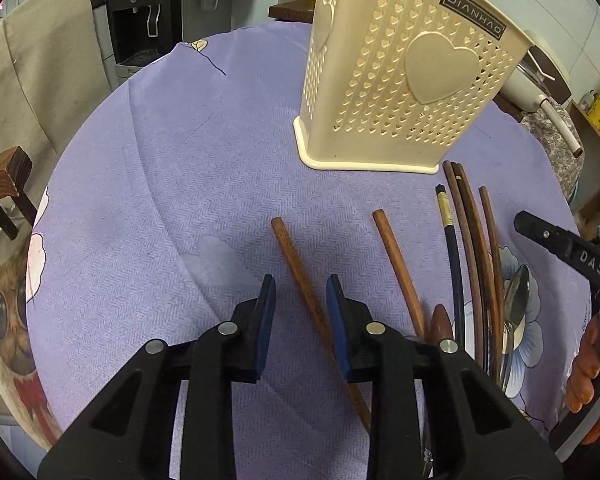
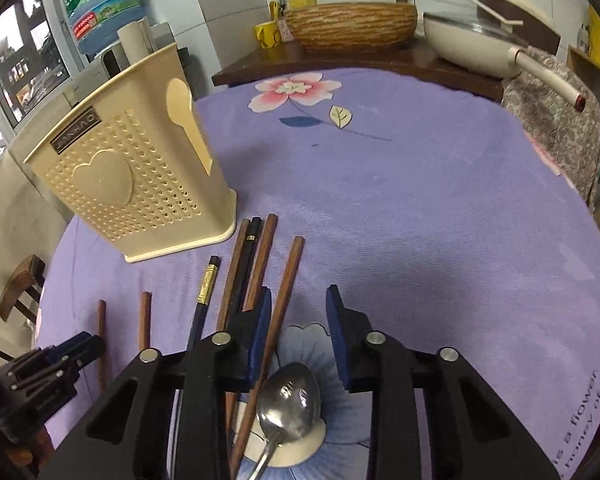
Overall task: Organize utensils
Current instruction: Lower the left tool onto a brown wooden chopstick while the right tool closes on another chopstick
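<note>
Lavender cloth over the round worktop (image 1: 180,184), cream perforated utensil holder (image 1: 396,80) upright at the far side. Left gripper (image 1: 300,300) low over the cloth, fingers (image 1: 265,312) spread, pinching nothing. Brown wooden chopstick (image 1: 296,264) flat on the cloth, running up through the gap between those fingers, closer to the right one, contact not clear. Second brown chopstick (image 1: 396,264) just to the right, outside the fingers. Further right, a loose bundle of dark and brown chopsticks (image 1: 472,248) beside the holder's base, steel spoon (image 1: 516,300) next to them. Right gripper (image 2: 299,320) above that pile, fingers (image 2: 334,320) spread too, gripping nothing. One brown chopstick (image 2: 284,288) slanting through the gap, hard against the left finger. Spoon bowl face up below the gap, resting on the cloth's printed flower.
</note>
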A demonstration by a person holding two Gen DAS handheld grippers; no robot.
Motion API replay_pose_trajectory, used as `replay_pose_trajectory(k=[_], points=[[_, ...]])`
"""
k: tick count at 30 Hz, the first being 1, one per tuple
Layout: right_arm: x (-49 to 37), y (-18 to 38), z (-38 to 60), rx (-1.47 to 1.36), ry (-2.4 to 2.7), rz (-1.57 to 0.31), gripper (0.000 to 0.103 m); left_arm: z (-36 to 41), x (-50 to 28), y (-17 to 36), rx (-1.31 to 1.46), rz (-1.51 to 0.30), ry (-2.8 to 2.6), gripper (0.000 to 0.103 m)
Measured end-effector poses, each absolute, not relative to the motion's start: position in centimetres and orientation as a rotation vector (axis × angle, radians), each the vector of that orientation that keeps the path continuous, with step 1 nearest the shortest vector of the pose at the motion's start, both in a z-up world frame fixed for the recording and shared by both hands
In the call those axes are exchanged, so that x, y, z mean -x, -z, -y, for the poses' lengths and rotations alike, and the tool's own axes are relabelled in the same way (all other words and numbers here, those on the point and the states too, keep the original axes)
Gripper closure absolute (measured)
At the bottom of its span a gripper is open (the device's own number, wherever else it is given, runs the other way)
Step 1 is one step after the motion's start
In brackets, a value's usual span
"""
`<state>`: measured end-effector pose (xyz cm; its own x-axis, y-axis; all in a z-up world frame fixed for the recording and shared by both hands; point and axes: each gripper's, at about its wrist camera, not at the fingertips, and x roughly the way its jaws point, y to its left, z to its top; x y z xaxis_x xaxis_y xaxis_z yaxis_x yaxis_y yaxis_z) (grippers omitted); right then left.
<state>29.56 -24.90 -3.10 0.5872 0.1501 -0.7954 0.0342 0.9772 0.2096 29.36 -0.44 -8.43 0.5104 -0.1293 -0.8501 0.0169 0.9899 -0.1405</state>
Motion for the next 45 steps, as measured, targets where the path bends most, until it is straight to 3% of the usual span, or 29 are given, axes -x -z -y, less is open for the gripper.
replay_pose_trajectory(k=[25, 33, 45], points=[[-31.8, 5.4, 22.0, -0.081, 0.044, -0.998, 0.084, 2.6, -28.7, 9.2, 0.023, -0.985, -0.053, 0.077], [-32.2, 5.3, 21.9, -0.105, 0.055, -1.007, 0.094, 3.6, -28.3, 9.1, 0.02, -0.995, -0.053, 0.091], [-32.5, 5.4, 22.4, -0.134, 0.027, -1.002, 0.094, 3.6, -28.5, 8.9, 0.07, -1.004, -0.034, 0.093]])
